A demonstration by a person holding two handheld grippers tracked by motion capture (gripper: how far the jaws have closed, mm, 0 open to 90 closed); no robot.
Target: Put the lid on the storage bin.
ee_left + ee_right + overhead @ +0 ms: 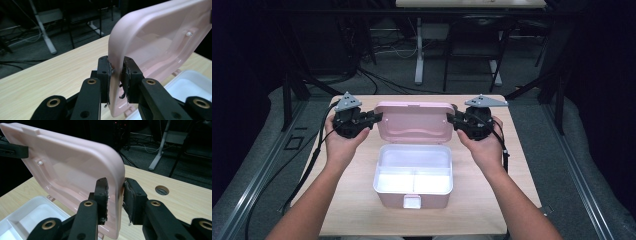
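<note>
On the pale wooden table [352,200], the left gripper [374,119] and right gripper [451,120] each straddle a side edge of the upright pink plastic lid [414,122] behind the white tray [414,172], the left pinching it, the right's outer pad just clear.

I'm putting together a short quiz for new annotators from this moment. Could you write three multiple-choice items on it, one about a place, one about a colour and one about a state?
1. Where does each claw sit on the box's lid?
A. both on its top edge
B. one at each side edge
C. both at the front latch

2. What colour is the inside of the box?
A. white
B. blue
C. black

3. How does the lid stand?
A. shut flat on the box
B. lying loose on the table
C. raised open behind the box

Answers:
1 B: the high view shows the left claw at the lid's left edge and the right claw at its right edge.
2 A: the compartments are white inside a pink shell.
3 C: the lid stands up at the back edge, with the tray below uncovered.
</note>
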